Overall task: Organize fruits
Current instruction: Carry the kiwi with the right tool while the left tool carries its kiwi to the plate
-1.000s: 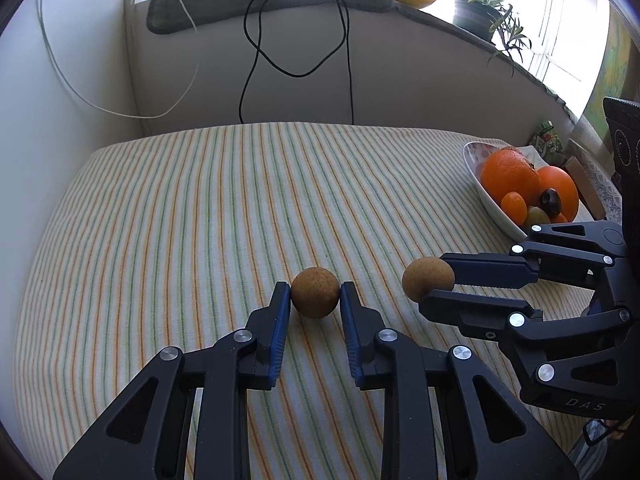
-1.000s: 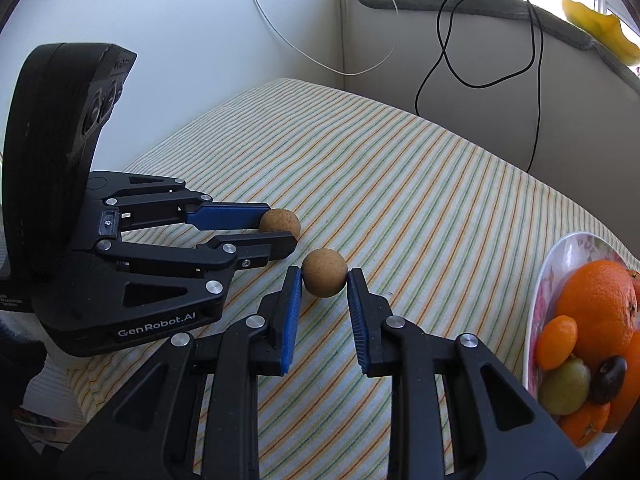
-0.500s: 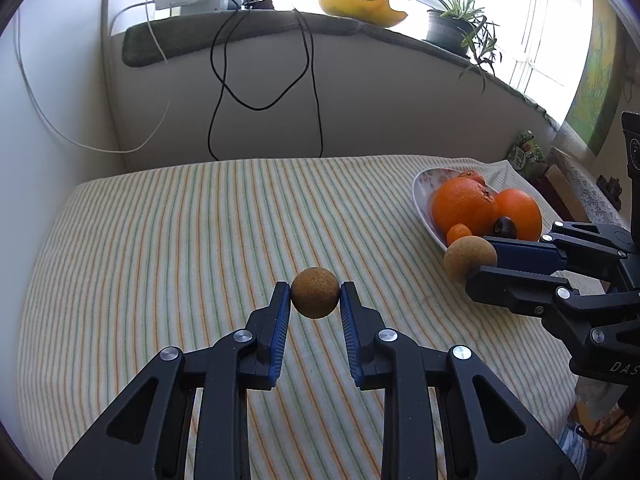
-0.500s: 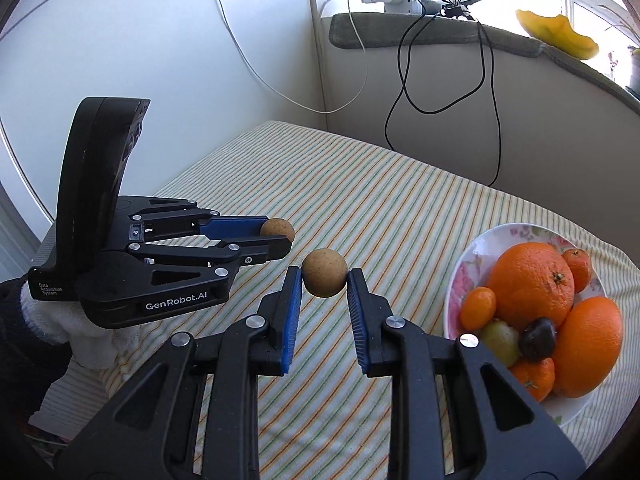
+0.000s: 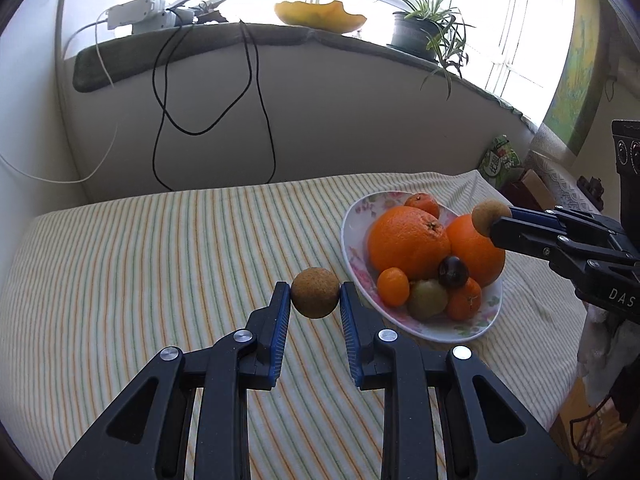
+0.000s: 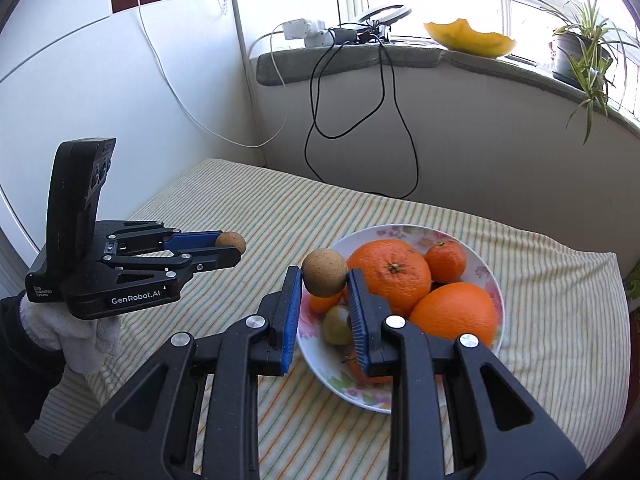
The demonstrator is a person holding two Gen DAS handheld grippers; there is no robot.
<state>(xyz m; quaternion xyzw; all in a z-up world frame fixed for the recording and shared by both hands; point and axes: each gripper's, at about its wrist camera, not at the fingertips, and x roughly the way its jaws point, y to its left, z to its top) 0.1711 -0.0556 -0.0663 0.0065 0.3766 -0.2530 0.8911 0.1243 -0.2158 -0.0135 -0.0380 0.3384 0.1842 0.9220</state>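
My left gripper [image 5: 314, 300] is shut on a small round brown fruit [image 5: 315, 292] and holds it in the air, just left of the floral bowl [image 5: 350, 236]. My right gripper [image 6: 323, 280] is shut on a second brown fruit [image 6: 323, 272], held above the bowl's [image 6: 496, 280] near left rim. The bowl holds two big oranges [image 5: 406, 240], small tangerines, a green fruit and a dark one. In the right wrist view the left gripper [image 6: 230, 246] is seen to the left, over the striped cloth; in the left wrist view the right gripper [image 5: 494, 220] hangs above the oranges.
The striped tablecloth [image 5: 160, 264] covers the table. Black cables [image 5: 256, 92] hang down the back wall. A windowsill holds a yellow dish [image 5: 320, 16] and a potted plant [image 5: 420, 28]. Clutter stands beyond the table's right end [image 5: 500, 160].
Both grippers have lifted their brown fruits off the cloth and carried them right, toward the bowl. The right gripper's fruit is now over the bowl.
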